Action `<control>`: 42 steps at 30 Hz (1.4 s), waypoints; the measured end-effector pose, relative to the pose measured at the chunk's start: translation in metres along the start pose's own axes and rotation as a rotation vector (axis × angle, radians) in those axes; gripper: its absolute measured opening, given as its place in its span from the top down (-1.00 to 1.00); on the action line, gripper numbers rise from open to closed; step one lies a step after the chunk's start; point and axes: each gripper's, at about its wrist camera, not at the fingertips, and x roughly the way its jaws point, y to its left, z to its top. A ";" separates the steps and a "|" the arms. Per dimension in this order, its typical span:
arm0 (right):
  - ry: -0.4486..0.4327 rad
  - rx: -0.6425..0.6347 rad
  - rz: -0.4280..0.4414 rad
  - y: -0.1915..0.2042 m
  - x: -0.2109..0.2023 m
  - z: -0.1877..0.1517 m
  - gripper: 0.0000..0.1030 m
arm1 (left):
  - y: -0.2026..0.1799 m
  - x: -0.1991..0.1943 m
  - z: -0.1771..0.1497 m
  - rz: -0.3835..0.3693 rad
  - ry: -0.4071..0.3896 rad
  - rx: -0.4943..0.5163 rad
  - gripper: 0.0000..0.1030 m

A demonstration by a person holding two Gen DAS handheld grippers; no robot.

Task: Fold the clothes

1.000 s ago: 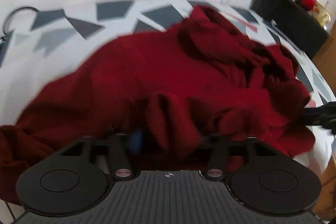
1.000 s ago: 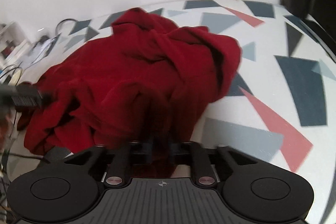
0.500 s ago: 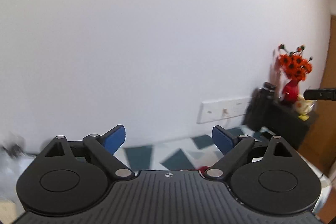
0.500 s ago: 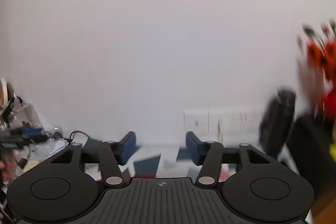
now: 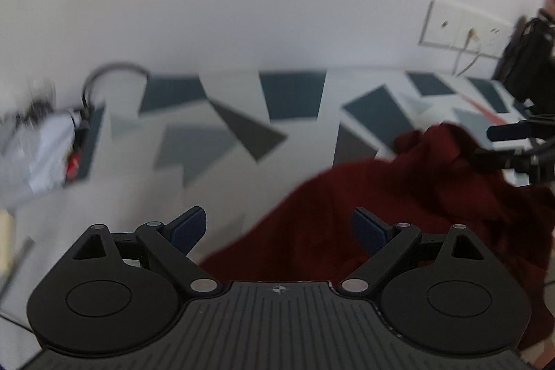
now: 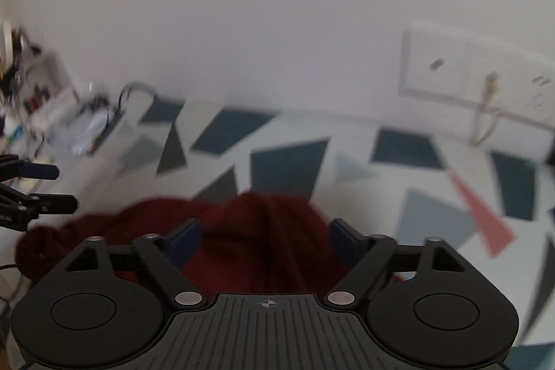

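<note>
A crumpled dark red garment (image 5: pixel 399 207) lies on the table with a white cloth printed with grey, blue and red shapes (image 5: pixel 242 113). In the left wrist view it fills the lower right. My left gripper (image 5: pixel 279 229) is open and empty, above the garment's left edge. In the right wrist view the garment (image 6: pixel 263 231) bunches right in front of my right gripper (image 6: pixel 265 240), which is open with the cloth between its spread fingers, not clamped. Each gripper shows at the edge of the other's view: the right one (image 5: pixel 513 144), the left one (image 6: pixel 31 189).
A white wall with a socket panel (image 5: pixel 461 26) and a plugged cable stands behind the table. A dark object (image 5: pixel 527 65) sits at the far right. Cluttered cables and a white bundle (image 5: pixel 41 148) lie at the table's left end.
A second ago both grippers were shut on the red garment. They let go, swung up toward the wall, and have now tipped back down over the garment, open.
</note>
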 end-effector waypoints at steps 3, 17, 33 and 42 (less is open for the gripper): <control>0.047 -0.066 -0.014 0.017 0.028 -0.010 -0.84 | -0.001 0.021 -0.009 -0.002 0.038 -0.030 -0.88; -0.378 0.460 -0.339 -0.096 -0.130 -0.062 0.83 | 0.012 0.045 -0.032 -0.082 0.056 0.080 -0.69; -0.243 0.530 -0.757 -0.086 -0.167 -0.127 -0.23 | 0.025 0.028 -0.042 -0.183 0.031 0.030 0.24; -0.086 0.401 -0.248 -0.085 -0.051 -0.058 -0.19 | 0.029 0.003 -0.068 -0.190 0.059 -0.084 0.62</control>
